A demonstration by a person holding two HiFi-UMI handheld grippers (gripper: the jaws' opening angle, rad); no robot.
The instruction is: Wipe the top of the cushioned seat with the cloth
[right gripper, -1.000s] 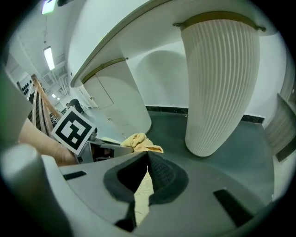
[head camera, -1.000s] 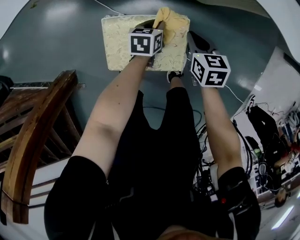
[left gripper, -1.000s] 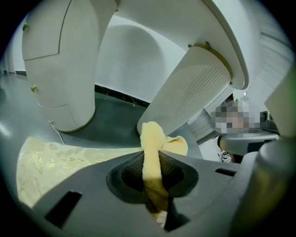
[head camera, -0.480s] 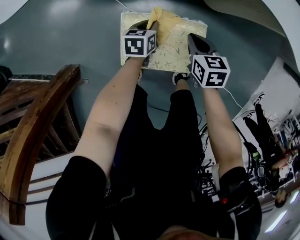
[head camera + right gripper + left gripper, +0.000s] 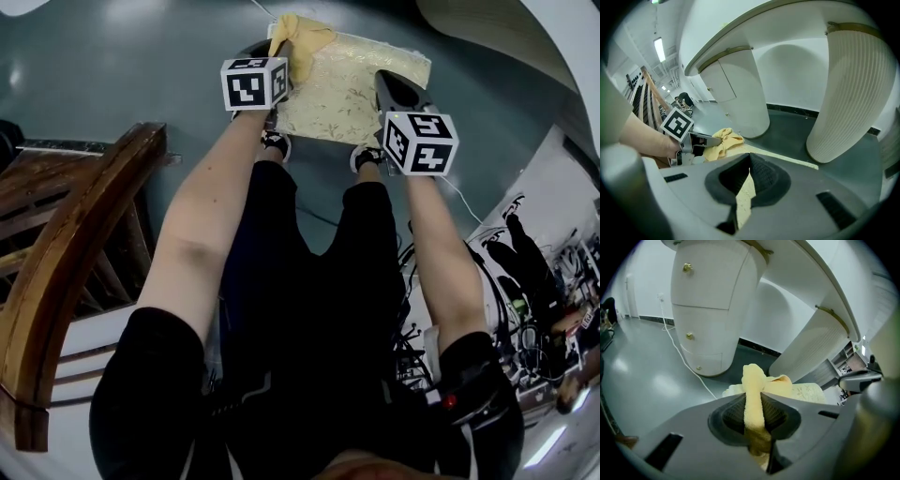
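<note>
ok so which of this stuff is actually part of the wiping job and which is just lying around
Part of the job:
- yellow cloth, clamped in the left gripper
- cushioned seat
- right gripper, jaws together, at the seat's right side

Just lying about:
- wooden chair
- white cabinet
- white floor cable
- tangle of cables

The left arm (image 5: 211, 216) and right arm (image 5: 441, 253) stretch forward to the upper middle of the frame. The left tongs (image 5: 279, 45) are clamped on a yellow cloth (image 5: 305, 39). The right tongs (image 5: 394, 89), lower right of them, have their jaws together.
</note>
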